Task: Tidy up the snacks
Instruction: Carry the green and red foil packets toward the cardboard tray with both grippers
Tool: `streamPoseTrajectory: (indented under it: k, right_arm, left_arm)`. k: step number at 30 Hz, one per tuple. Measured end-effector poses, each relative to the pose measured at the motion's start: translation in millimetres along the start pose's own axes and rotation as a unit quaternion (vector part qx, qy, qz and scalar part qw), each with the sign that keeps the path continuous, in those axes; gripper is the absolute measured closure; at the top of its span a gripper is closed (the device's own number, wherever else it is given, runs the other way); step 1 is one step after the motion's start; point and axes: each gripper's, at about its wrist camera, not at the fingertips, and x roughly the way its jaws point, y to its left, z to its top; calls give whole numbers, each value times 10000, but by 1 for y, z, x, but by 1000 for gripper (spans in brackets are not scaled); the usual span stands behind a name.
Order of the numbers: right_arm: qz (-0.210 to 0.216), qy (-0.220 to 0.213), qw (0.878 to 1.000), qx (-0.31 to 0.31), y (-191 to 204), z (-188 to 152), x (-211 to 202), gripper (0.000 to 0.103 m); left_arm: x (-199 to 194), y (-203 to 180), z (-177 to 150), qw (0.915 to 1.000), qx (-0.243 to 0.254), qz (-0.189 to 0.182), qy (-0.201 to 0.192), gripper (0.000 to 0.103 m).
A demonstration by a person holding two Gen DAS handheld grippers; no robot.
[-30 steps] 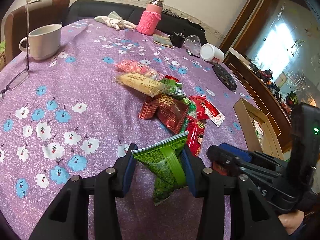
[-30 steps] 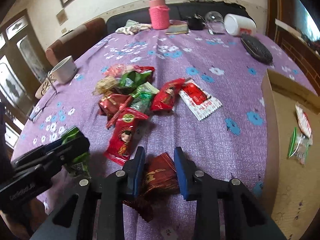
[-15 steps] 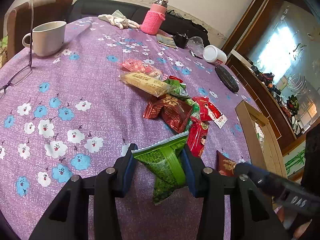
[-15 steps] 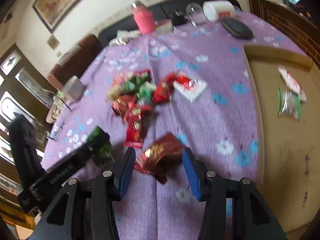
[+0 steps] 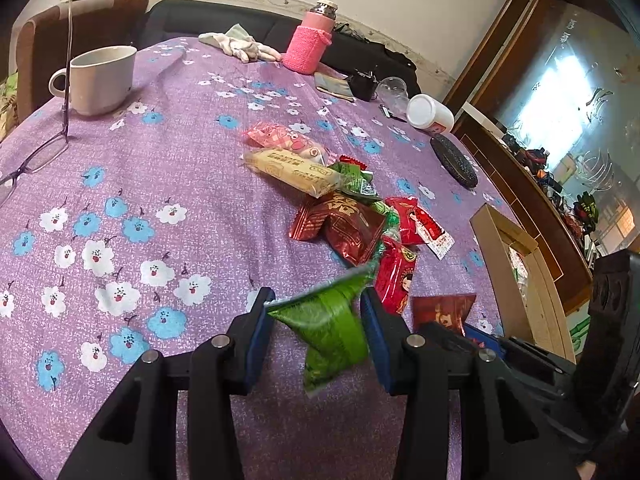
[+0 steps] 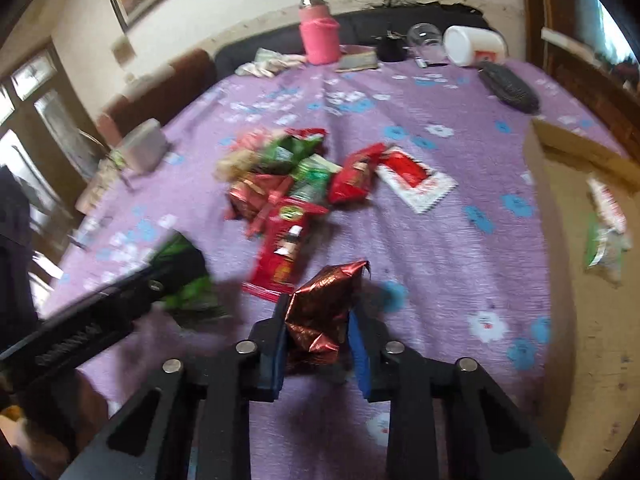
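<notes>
**Snack stock on the purple floral table**

- Left gripper (image 5: 318, 322): your blue pads pinch a green snack packet (image 5: 332, 320), lifted and tilted, its tail hanging below the fingers.
- Right gripper (image 6: 318, 336): your jaws are closing on a crumpled dark-red foil packet (image 6: 326, 308), which sits between the pads with its top pointing to 1 o'clock.
- Loose pile (image 5: 352, 216): at 12 o'clock of your left gripper, red, green and yellow packets overlap on the tablecloth (image 5: 160, 168).
- Cardboard box (image 6: 576, 280): at 3 o'clock in the right wrist view, it holds two packets near its far end.
- Far edge: a white mug (image 5: 100, 78) at 10 o'clock, a pink-sleeved bottle (image 5: 310, 44) at 12 o'clock, and a tipped white jar (image 5: 430, 114) at 1 o'clock.
</notes>
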Motion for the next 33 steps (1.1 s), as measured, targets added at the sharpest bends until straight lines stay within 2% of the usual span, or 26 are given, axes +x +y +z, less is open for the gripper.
streamPoseTrajectory:
  k: [3, 5, 13, 15, 16, 17, 19, 20, 21, 26, 33]
  right_arm:
    - [150, -466, 9988, -36, -3, 3, -12, 77]
    - [196, -621, 9979, -40, -3, 4, -17, 77]
    - [287, -543, 9977, 283, -14, 4, -14, 77]
    - [308, -596, 9974, 262, -12, 5, -16, 77]
    - [320, -621, 9972, 249, -12, 5, -17, 77]
    - [325, -647, 9971, 235, -11, 4, -18, 77]
    - [336, -665, 9969, 238, -11, 4, -19, 77]
    - [345, -667, 9969, 243, -11, 4, -19, 77]
    - [337, -675, 9968, 249, -11, 4, -19, 77]
    - [333, -714, 9964, 307, -14, 3, -21, 77]
    - [388, -881, 9950, 277, -13, 4, -27, 77]
  left_arm:
    - [-2, -3, -1, 9999, 84, -17, -54, 60]
    - [-2, -6, -1, 9999, 146, -23, -68, 60]
    - [10, -3, 1, 9998, 87, -7, 171, 60]
    - [14, -5, -1, 9994, 147, -31, 307, 56]
    - [13, -9, -1, 9993, 234, -9, 281, 47]
    - [13, -12, -2, 9991, 301, -10, 304, 44]
    - [14, -15, -3, 9987, 390, 30, 331, 44]
    - [14, -15, -3, 9987, 381, -40, 333, 59]
    - [17, -13, -2, 9986, 325, -151, 400, 70]
    - [14, -9, -2, 9987, 219, -296, 357, 75]
    - [0, -13, -3, 9989, 263, -381, -8, 75]
